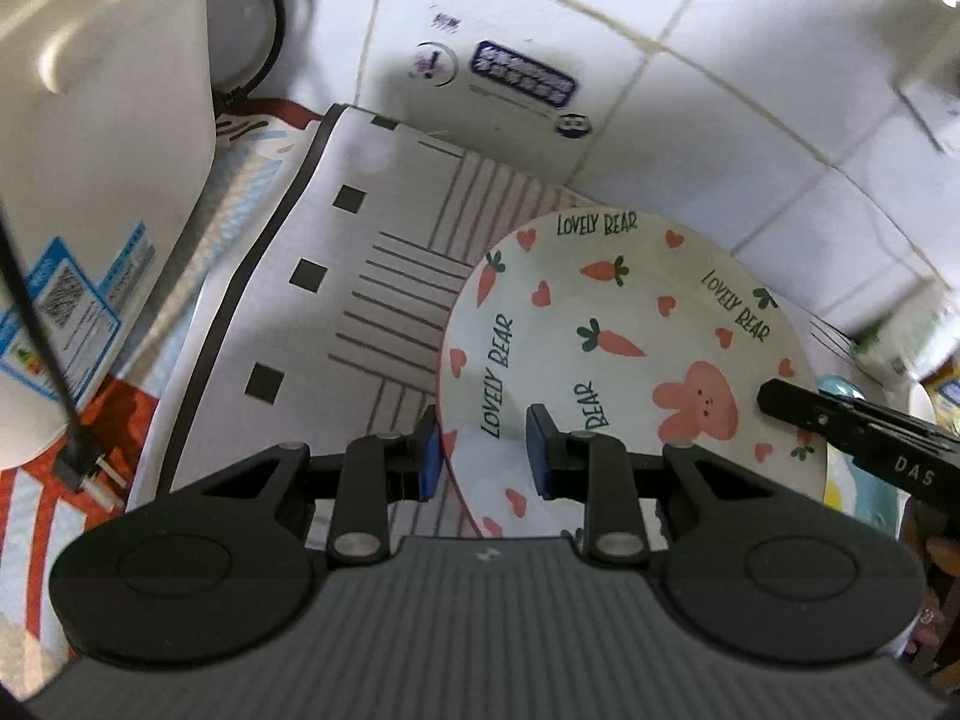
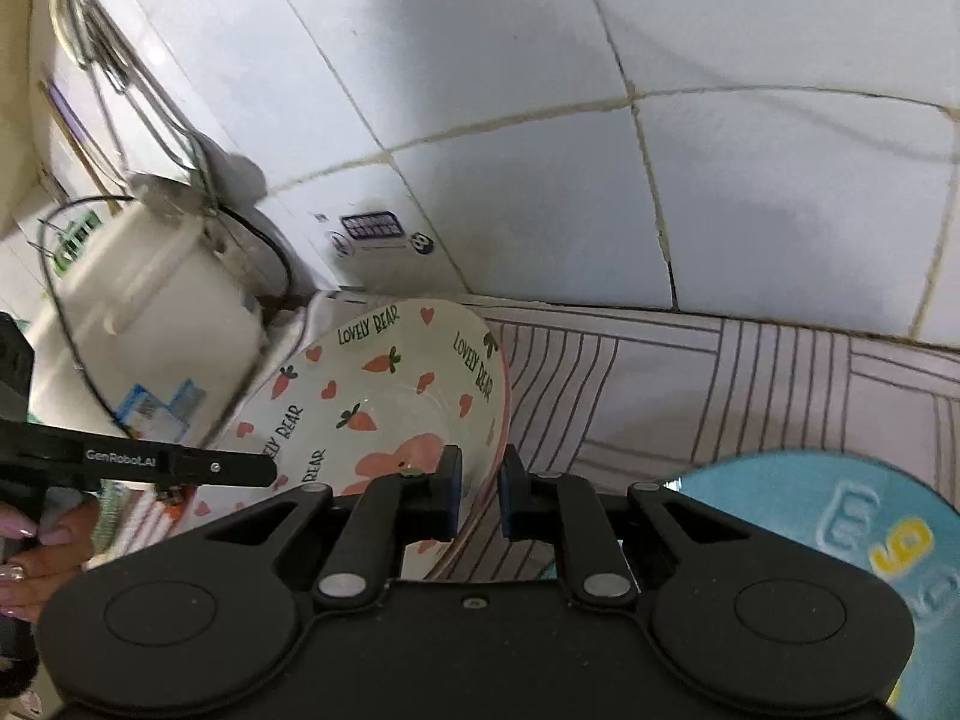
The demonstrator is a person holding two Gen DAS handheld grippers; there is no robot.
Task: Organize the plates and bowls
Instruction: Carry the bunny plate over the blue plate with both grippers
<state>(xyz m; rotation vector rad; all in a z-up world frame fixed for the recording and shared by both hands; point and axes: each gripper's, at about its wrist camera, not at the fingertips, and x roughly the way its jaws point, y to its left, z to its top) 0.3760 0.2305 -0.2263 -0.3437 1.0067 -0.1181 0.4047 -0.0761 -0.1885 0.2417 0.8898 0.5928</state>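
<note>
White glazed tiles (image 2: 780,192) are filling the background in both views, their stickers too blurred to be read. A striped mat (image 1: 384,312) is being shown spread along the counter against the wall, its near edge being hidden behind the gripper bodies. At the mat's left edge a cream appliance (image 1: 102,168) is being cut off by the frame, so its type cannot be told.

A carrot-and-bunny plate (image 1: 600,324) is being held tilted above the mat, toward its right side in the left wrist view. How far it is lifted cannot be judged, and its lower rim is being masked by the left gripper (image 1: 483,450). That gripper's blue pads are being kept spread on either side of the plate's left rim, one outside and one over the face; whether they are touching it cannot be told.

The right gripper (image 2: 480,495) is being shown clamped on the plate's right rim, the rim being pinched between its pads. Beyond it a blue dish (image 2: 840,540) is being cut off at the right edge of the right wrist view. Fingers with painted nails (image 2: 42,540) are being glimpsed only partly at the left.
</note>
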